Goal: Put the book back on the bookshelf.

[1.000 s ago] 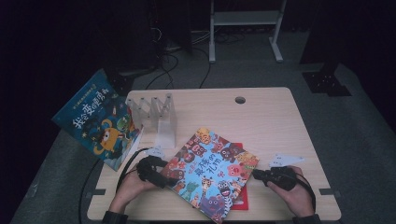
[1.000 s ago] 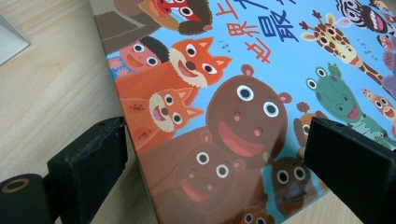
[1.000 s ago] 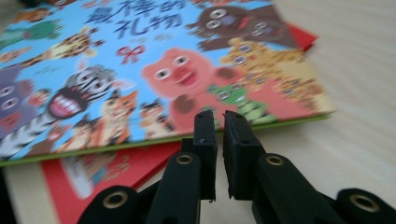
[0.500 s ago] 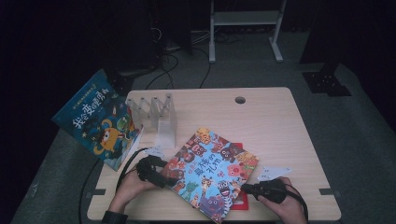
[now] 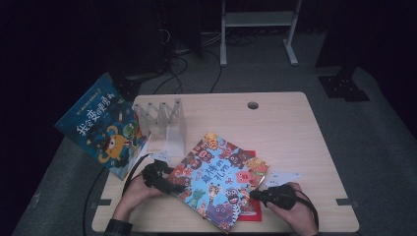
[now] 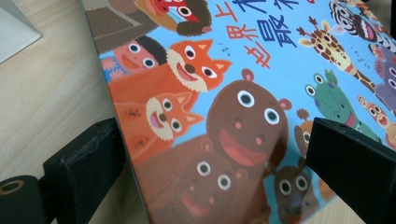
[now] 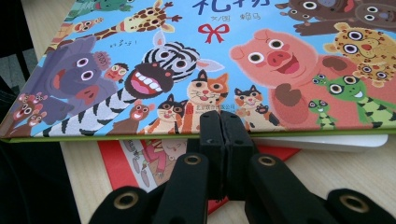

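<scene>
Left fingers (image 6: 224,163) spread astride the animal book's (image 5: 221,179) edge, right fingers (image 7: 226,140) pressed together against its side: lift not started.

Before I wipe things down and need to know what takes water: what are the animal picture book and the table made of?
The animal picture book looks like glossy coated board, since its cover reflects light and its edge is thick. The table seems a matte, wood-grain laminate, possibly real wood.

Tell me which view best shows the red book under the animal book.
Right gripper view: the red book lies close, under the animal book, beside the shut right gripper. High view shows a red edge.
</scene>
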Demonstrator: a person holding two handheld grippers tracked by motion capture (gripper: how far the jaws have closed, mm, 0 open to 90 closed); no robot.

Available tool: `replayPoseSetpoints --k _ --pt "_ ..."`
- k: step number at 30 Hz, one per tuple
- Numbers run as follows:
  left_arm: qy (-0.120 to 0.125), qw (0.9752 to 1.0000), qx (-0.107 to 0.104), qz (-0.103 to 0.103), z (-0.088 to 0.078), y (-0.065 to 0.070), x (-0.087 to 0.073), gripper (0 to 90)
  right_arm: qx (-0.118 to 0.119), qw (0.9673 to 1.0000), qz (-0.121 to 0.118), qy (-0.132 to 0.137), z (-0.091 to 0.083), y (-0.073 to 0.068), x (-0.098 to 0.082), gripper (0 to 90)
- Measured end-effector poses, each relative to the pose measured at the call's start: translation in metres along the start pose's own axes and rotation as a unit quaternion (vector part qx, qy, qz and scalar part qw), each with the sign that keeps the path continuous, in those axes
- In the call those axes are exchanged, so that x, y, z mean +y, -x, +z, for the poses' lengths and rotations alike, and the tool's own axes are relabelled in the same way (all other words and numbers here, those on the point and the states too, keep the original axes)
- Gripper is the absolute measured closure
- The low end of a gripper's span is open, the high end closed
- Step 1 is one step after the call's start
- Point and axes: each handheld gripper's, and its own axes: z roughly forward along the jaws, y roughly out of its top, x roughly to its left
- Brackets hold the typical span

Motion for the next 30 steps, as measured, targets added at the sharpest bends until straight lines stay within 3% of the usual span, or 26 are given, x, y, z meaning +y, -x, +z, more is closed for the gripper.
replayPoseSetpoints --k 11,21,30 --pt "0.001 0.9996 -0.017 -0.022 0.009 -0.011 0.007 1.4 -0.001 1.0000 -0.008 -0.003 0.006 0.000 0.006 87.7" --pt "-0.007 0.9996 -0.015 -0.024 0.012 -0.023 0.017 1.5 0.007 0.9999 -0.008 -0.005 0.011 0.002 0.011 87.9" --pt "-0.031 0.9989 -0.005 -0.034 0.012 -0.020 0.027 2.2 0.005 0.9998 -0.015 -0.013 0.012 0.001 0.013 87.9"
